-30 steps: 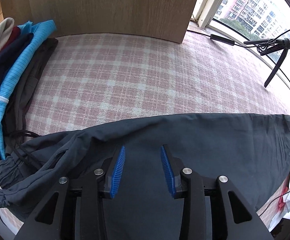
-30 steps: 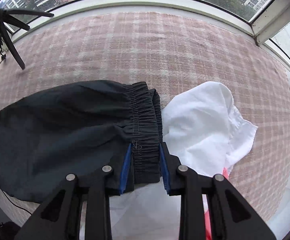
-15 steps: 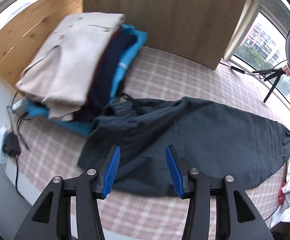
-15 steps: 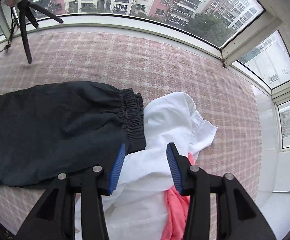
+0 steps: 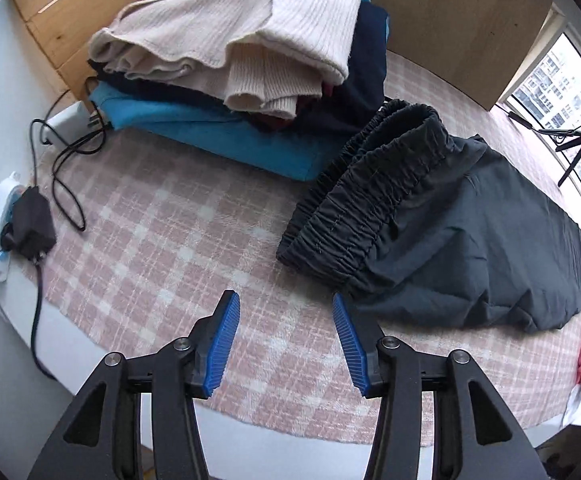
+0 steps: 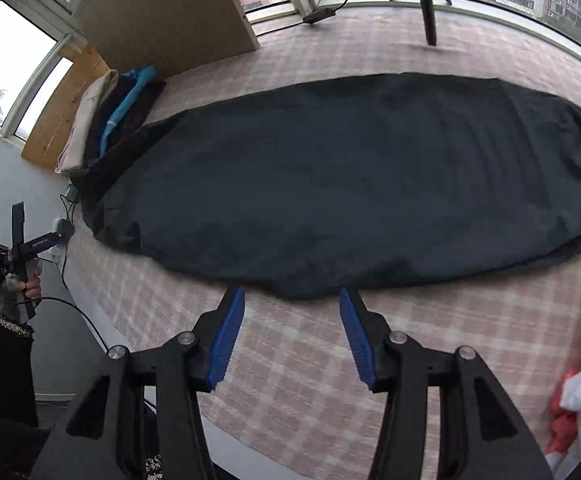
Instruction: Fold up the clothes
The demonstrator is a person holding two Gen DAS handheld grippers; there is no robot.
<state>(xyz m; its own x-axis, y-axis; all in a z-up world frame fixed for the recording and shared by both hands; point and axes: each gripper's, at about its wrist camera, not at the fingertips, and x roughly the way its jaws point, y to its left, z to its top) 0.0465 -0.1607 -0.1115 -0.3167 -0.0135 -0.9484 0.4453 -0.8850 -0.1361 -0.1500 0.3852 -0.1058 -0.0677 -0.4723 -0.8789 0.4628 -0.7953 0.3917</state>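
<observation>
Off the trousers [image 6: 350, 176], both tools now

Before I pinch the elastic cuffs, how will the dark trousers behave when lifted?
The dark trousers look thin and limp, so they will likely drape and sag. The gathered cuffs seem thicker, probably a firmer grip. The trailing length may drag across the plaid blanket.

The open left tool [image 5: 284, 340] hovers over the plaid blanket [image 5: 162, 248], near the dark trousers' [image 5: 470, 240] elastic cuff [image 5: 354, 216].
</observation>
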